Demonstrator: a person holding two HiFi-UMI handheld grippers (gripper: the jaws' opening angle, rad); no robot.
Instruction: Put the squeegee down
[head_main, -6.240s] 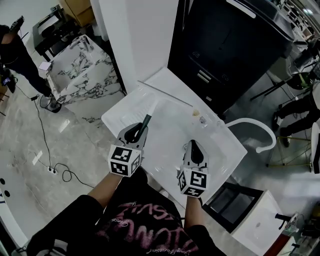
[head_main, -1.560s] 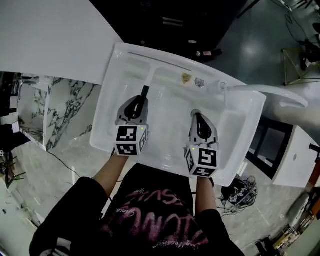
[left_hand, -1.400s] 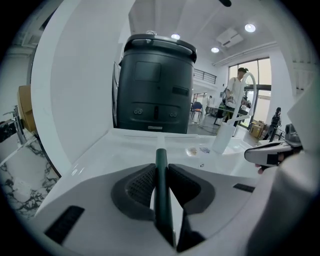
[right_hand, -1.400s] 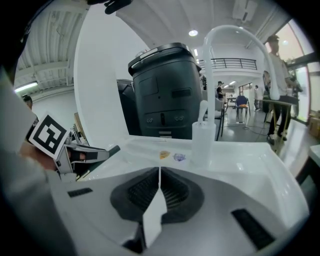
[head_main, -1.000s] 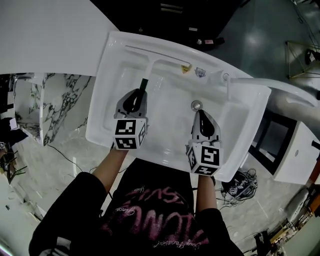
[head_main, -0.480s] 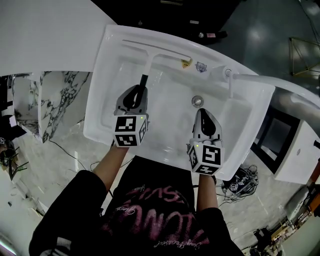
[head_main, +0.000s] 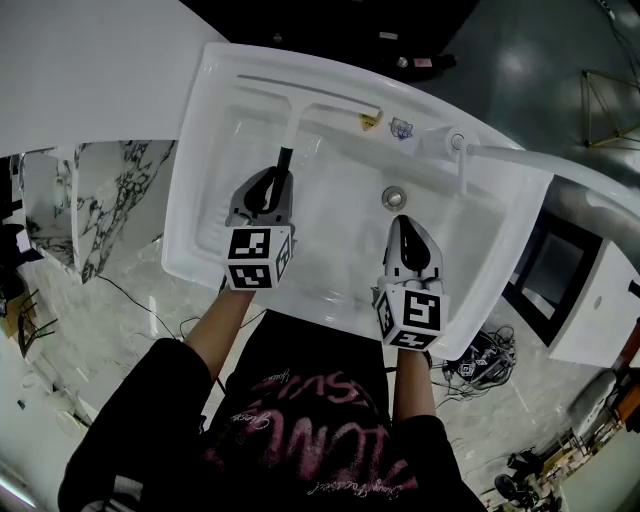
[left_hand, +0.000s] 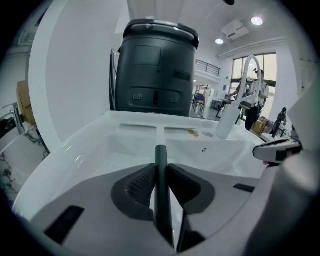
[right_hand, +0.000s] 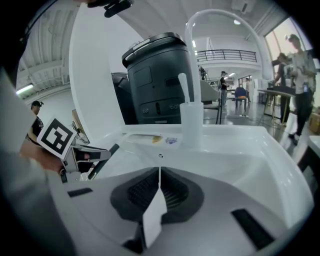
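The squeegee has a dark green handle (head_main: 283, 160) and a white shaft that ends in a long white blade (head_main: 310, 92). The blade lies along the back ledge of the white sink (head_main: 190, 170). My left gripper (head_main: 275, 182) is shut on the handle over the sink's left half. In the left gripper view the handle (left_hand: 160, 172) is pinched between the jaws of my left gripper (left_hand: 160, 167), and the blade (left_hand: 155, 129) shows at the far ledge. My right gripper (head_main: 400, 222) hovers over the basin's right half, shut with nothing in it (right_hand: 159, 172).
A white faucet (head_main: 460, 150) stands at the sink's back right, with its tall curved spout (right_hand: 192, 120). The drain (head_main: 393, 197) is just ahead of the right gripper. Two small stickers (head_main: 385, 124) sit on the back wall. A large dark bin (left_hand: 155, 75) stands behind the sink.
The left gripper with the squeegee has pushed slightly toward the sink's back, and the blade now lies along the back ledge. The right gripper has stayed shut over the basin.
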